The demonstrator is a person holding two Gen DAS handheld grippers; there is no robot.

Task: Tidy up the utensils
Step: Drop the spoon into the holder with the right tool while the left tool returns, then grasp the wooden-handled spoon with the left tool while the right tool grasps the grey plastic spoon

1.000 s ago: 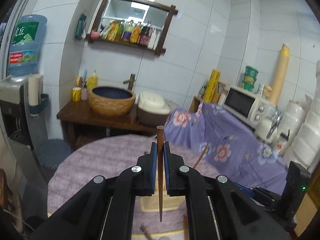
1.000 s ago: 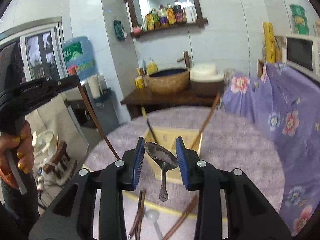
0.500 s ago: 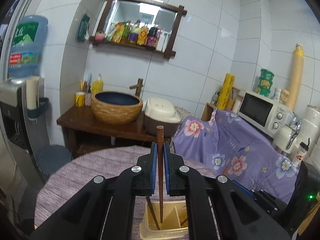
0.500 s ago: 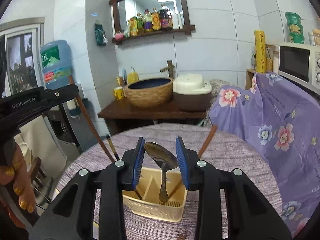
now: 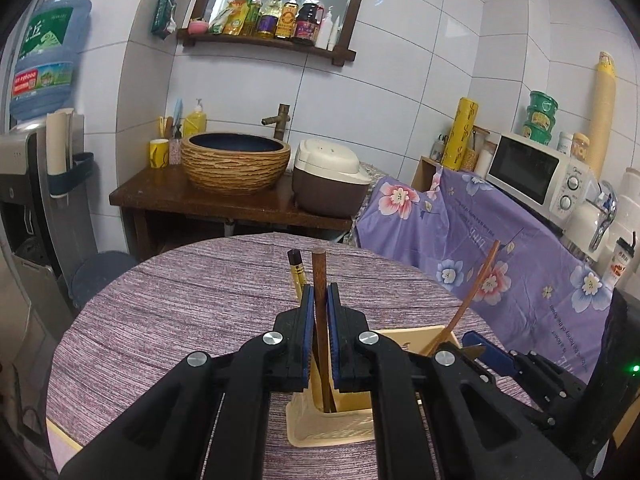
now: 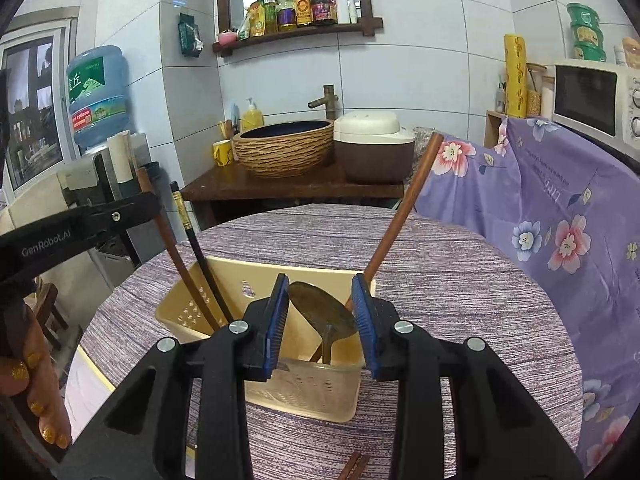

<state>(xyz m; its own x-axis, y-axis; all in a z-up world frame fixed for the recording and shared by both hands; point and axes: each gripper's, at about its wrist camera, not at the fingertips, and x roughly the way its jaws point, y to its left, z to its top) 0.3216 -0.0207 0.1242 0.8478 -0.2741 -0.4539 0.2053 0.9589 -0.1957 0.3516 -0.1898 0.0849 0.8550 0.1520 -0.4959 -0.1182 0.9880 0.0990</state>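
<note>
Left gripper (image 5: 319,330): jaws closed on brown chopstick (image 5: 320,296), held near upright; lower end sat down inside caddy (image 5: 332,426), top end stuck out above the blue pads.
Right gripper (image 6: 322,322): jaws pinched the bowl of a metal spoon (image 6: 322,314) edge to edge; handle hung down into the caddy (image 6: 308,390), tip looked at or near the floor, can't tell if touching.
Caddy: cream plastic, perforated walls, divided inside; stood on the counter (image 5: 180,292), purple woven cloth, round top.
Black chopstick (image 6: 198,254): gold band near top, leaned toward 11 o'clock out of caddy's left compartment in right-wrist view; just beside the held brown one. In left-wrist view its top (image 5: 297,270) showed at 11 o'clock of the left jaws.
2nd brown chopstick (image 6: 404,208): leaned toward 1 o'clock from caddy's right side, behind the spoon.
Loose chopsticks (image 6: 356,462): a brown pair flat on counter at 6 o'clock of caddy, only ends seen.
Left hand (image 6: 30,392): at 8 o'clock of right-wrist view, yellow glitter nails, wrapped on left gripper's handle.
Bkgd: basket-weave basin (image 5: 236,168) and rice cooker (image 5: 330,182) on dark wood stand at 12 o'clock; microwave (image 5: 536,174) at 2 o'clock; water jug (image 5: 42,74) at 10 o'clock.
</note>
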